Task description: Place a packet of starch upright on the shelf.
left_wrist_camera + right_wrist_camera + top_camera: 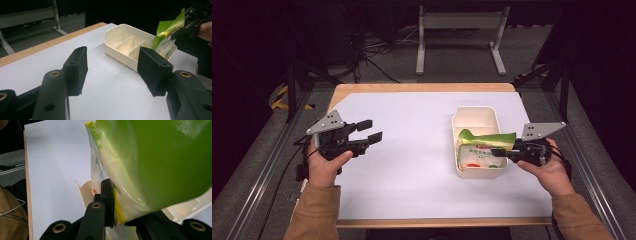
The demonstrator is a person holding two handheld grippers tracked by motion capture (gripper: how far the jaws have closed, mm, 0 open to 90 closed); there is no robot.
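Note:
A snack bag (484, 141) with a green top and a white printed front hangs tilted over the near end of a cream divided tray (477, 111). My right gripper (498, 151) is shut on the bag's edge, and in the right gripper view its jaws (115, 203) pinch the bag (155, 157) just above the tray wall (85, 188). My left gripper (371, 130) is open over the white table's left side, with nothing between its pads (112, 70). From the left gripper view I see the tray (112, 47), the bag (167, 27) and the right gripper (193, 20) beyond.
A white sheet (412, 165) covers the wooden table top. The tray's far compartments (476, 122) hold nothing. Dark floor, cables and a metal stand (459, 22) lie beyond the far edge. A brown sleeve (314, 215) comes in at the bottom left.

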